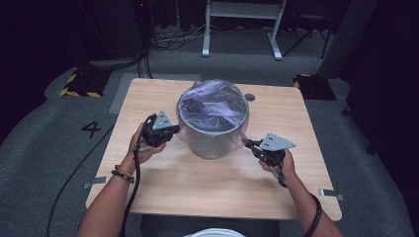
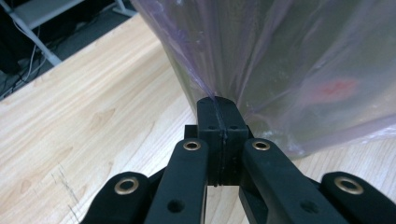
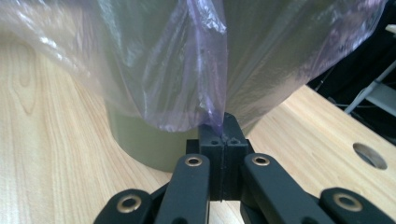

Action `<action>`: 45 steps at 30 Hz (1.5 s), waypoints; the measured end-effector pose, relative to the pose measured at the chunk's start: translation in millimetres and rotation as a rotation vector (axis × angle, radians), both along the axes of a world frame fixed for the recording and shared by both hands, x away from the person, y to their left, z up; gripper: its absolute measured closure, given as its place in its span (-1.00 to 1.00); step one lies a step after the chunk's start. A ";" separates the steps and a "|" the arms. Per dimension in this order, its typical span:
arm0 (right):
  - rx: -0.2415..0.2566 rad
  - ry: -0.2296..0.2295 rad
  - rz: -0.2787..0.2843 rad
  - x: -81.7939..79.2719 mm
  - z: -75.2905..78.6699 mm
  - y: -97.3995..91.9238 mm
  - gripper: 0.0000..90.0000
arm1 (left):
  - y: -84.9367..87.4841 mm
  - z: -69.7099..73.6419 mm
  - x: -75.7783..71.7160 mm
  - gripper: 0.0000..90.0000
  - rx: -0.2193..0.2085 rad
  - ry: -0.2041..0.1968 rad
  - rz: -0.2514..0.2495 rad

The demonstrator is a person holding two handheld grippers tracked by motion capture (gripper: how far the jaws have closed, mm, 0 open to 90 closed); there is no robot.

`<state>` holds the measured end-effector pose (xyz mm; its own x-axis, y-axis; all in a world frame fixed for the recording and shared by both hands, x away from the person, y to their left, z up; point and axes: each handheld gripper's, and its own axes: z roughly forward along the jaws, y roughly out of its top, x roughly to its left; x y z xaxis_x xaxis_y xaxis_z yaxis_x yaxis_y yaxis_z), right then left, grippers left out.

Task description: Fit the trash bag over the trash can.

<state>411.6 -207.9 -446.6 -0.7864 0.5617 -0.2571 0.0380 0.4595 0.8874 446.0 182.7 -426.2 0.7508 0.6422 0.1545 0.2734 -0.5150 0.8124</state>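
A grey-green round bin (image 1: 213,140) stands mid-table, lined with a thin purple plastic bag (image 1: 211,106) that drapes over its rim and down the sides. My left gripper (image 1: 173,129) is at the bin's left side, shut on a fold of the bag (image 2: 219,70); its jaws meet with the film pinched between them (image 2: 217,100). My right gripper (image 1: 248,144) is at the bin's lower right, shut on the bag's hanging hem (image 3: 205,70), pulled down to the jaw tips (image 3: 223,122). The bin wall (image 3: 140,140) shows below the hem.
The wooden table (image 1: 197,182) has a round hole (image 1: 250,97) behind the bin, seen also as a hole (image 3: 370,156) in the right gripper view. A white-legged bench (image 1: 242,24) stands beyond on grey carpet, with cables nearby.
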 end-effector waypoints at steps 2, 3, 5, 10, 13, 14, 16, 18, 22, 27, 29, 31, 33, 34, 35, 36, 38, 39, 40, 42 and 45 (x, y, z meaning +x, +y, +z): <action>0.004 0.025 0.000 3.7 -6.6 -0.7 1.00 | 1.7 -3.7 1.8 0.99 -0.003 0.013 0.008; 0.006 0.038 -0.003 4.6 -9.0 -0.8 1.00 | 2.3 -4.9 2.5 0.99 -0.001 0.017 0.010; 0.002 0.057 -0.006 7.3 -14.4 -1.6 1.00 | 3.0 -9.4 4.3 0.99 0.015 0.030 0.008; 0.004 0.121 -0.021 17.1 -28.6 -5.8 1.00 | 7.8 -17.1 8.2 0.98 0.009 0.062 0.017; 0.008 0.151 -0.027 21.8 -33.7 -8.9 1.00 | 11.5 -16.8 7.2 0.60 0.002 0.070 0.045; 0.009 0.151 -0.025 22.7 -34.0 -9.6 1.00 | 12.9 -15.7 6.1 0.34 -0.003 0.074 0.052; 0.016 0.152 -0.032 22.7 -33.3 -11.3 1.00 | 19.5 -10.3 1.0 -0.01 -0.017 0.068 0.064; 0.022 0.146 -0.043 21.4 -31.0 -13.4 1.00 | 27.1 -3.6 -5.7 -0.22 -0.045 0.050 0.063; 0.046 0.115 -0.064 16.3 -20.9 -18.6 0.58 | 43.8 12.7 -20.7 -0.38 -0.114 -0.009 0.075; 0.080 0.102 -0.051 6.5 -1.3 -24.3 0.00 | 57.6 32.2 -37.6 -0.30 -0.216 -0.103 0.103; 0.094 0.096 -0.033 0.4 6.9 -25.9 -0.13 | 56.2 39.0 -35.5 -0.28 -0.211 -0.113 0.098; 0.072 0.084 -0.010 -4.3 14.1 -27.4 -0.24 | 52.6 44.1 -30.5 -0.28 -0.210 -0.119 0.104; 0.044 0.079 -0.007 -8.0 18.3 -29.2 -0.32 | 48.2 50.0 -21.6 -0.27 -0.227 -0.109 0.101; 0.034 0.077 -0.004 -9.0 19.5 -30.5 -0.35 | 46.3 51.9 -18.0 -0.24 -0.228 -0.116 0.106; 0.033 0.080 0.001 -9.4 20.4 -31.9 -0.36 | 43.2 55.1 -11.4 -0.21 -0.217 -0.118 0.118; 0.035 0.082 0.009 -9.2 22.7 -34.8 -0.37 | 41.4 57.2 -5.3 -0.20 -0.218 -0.113 0.122; 0.038 0.075 0.014 -8.8 27.3 -39.3 -0.38 | 38.7 60.7 5.9 -0.14 -0.223 -0.101 0.122; 0.052 0.073 0.020 -7.3 32.4 -43.0 -0.37 | 37.0 62.1 10.3 -0.10 -0.220 -0.101 0.108; 0.074 0.070 0.023 -5.0 37.8 -46.4 -0.34 | 35.0 63.7 14.3 -0.08 -0.220 -0.099 0.099; 0.124 0.069 0.003 2.4 51.3 -52.4 -0.29 | 31.4 66.3 21.7 -0.04 -0.233 -0.091 0.083; 0.165 0.056 -0.019 15.3 72.6 -53.5 -0.27 | 26.4 68.1 33.1 0.11 -0.238 -0.077 0.084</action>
<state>426.9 -261.5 -374.1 -0.7861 0.6071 -0.1161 0.0970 0.3067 0.9468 479.2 209.0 -358.1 0.6854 0.7267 0.0460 0.2398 -0.2850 0.9280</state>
